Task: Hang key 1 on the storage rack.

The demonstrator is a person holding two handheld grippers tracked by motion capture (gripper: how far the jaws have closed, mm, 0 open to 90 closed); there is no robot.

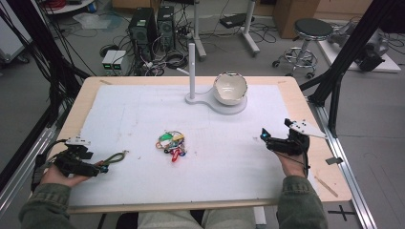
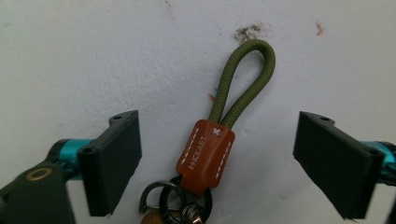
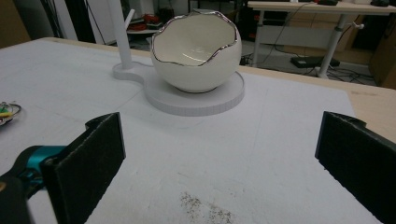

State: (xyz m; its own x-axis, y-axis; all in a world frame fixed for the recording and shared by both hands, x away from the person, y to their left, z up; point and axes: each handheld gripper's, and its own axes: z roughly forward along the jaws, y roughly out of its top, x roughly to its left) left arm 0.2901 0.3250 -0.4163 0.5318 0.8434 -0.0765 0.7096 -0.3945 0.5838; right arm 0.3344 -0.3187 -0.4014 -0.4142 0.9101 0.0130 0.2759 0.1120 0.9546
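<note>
Left gripper [image 1: 102,168] is sitting low at the table's near-left edge, jaws spread wide, gripping nothing. The key strap [image 2: 219,135] is lying flat on the white mat [image 1: 143,109] right btwn those jaws, touching neither: green cord loop pointing away, brown leather tab in the middle, metal rings nearest the cam. Right gripper [image 1: 264,135] is resting at the right side, jaws wide apart too, facing the white eggshell bowl [image 3: 196,51] on its round stand [image 3: 201,100]. A bunch of keys [image 1: 172,142] is lying mid-mat, well apart from both.
</note>
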